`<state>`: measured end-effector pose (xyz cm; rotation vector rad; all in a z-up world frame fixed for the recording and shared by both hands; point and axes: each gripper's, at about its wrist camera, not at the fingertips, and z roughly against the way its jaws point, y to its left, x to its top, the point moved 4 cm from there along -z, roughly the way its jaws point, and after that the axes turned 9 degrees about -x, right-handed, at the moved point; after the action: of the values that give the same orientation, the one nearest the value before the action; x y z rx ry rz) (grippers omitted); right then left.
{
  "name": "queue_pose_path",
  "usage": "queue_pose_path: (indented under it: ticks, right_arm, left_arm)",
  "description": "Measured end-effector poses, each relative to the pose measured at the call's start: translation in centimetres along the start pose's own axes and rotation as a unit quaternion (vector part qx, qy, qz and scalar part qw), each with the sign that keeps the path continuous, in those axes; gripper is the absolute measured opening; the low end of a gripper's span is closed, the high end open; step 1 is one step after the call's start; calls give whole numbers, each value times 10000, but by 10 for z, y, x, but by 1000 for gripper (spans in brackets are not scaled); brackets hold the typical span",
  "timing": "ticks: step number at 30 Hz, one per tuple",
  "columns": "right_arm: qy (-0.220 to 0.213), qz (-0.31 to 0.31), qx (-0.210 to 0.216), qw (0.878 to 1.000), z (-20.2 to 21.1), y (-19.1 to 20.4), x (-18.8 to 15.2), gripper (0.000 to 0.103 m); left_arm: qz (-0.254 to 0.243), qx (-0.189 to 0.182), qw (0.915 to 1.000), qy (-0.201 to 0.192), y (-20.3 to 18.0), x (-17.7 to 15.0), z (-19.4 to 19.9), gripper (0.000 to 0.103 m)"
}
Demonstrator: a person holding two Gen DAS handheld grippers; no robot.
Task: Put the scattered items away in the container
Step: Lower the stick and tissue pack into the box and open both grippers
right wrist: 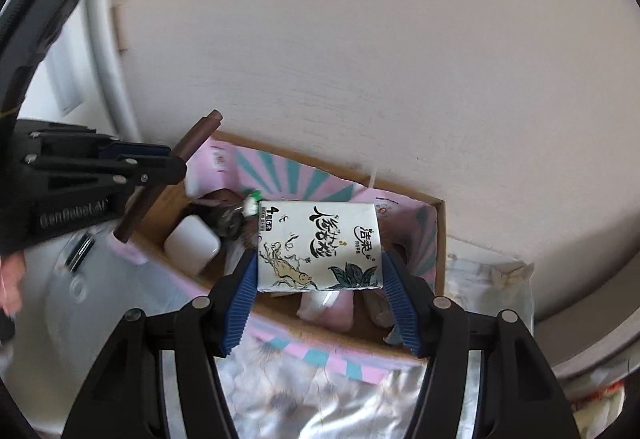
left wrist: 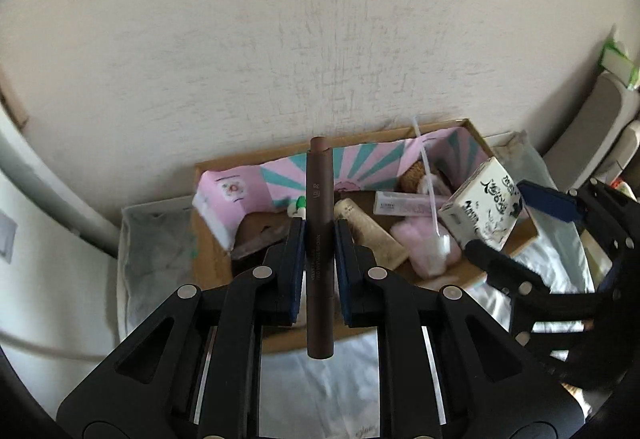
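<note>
My left gripper point(left wrist: 320, 239) is shut on a slim brown cosmetic stick point(left wrist: 320, 199), held upright above the near side of a cardboard box point(left wrist: 216, 263) with a pink and teal lining. My right gripper point(right wrist: 318, 279) is shut on a white tissue pack point(right wrist: 318, 243) printed with black characters, held over the same box point(right wrist: 438, 239). Seen from the left wrist, that pack point(left wrist: 484, 209) hangs over the box's right part. Seen from the right wrist, the stick point(right wrist: 192, 143) and left gripper point(right wrist: 176, 169) are at the left of the box.
Inside the box lie a beige tube point(left wrist: 372, 235), a pink pouch point(left wrist: 420, 239), a clear tube point(left wrist: 404, 203) and a white case point(right wrist: 192, 245). The box rests on a pale floral cloth point(right wrist: 280, 391) against a white wall point(left wrist: 320, 39). A hand point(right wrist: 10, 279) shows at the left edge.
</note>
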<state>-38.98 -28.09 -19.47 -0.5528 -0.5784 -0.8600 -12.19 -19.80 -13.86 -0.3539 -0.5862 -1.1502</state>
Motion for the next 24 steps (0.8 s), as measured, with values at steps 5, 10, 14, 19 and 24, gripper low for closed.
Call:
queue_pose_path:
  ticks: [5, 10, 14, 19, 24]
  right_arm:
    - [294, -147, 56, 9994, -18, 5, 1, 57]
    - [515, -131, 110, 9985, -32, 12, -2, 57]
    - [644, -162, 84, 9978, -43, 10, -1, 57]
    - [705, -132, -27, 9974, -47, 10, -4, 58]
    - [841, -153, -112, 9963, -52, 9, -6, 69]
  left_arm:
    - [8, -33, 9997, 258, -1, -6, -27, 12]
    - [-10, -61, 9992, 388, 0, -15, -40, 12]
    - [-23, -83, 9991, 420, 3, -15, -43, 12]
    - [26, -126, 9989, 462, 6, -15, -45, 13]
    - [-19, 6, 9998, 202, 7, -14, -34, 97]
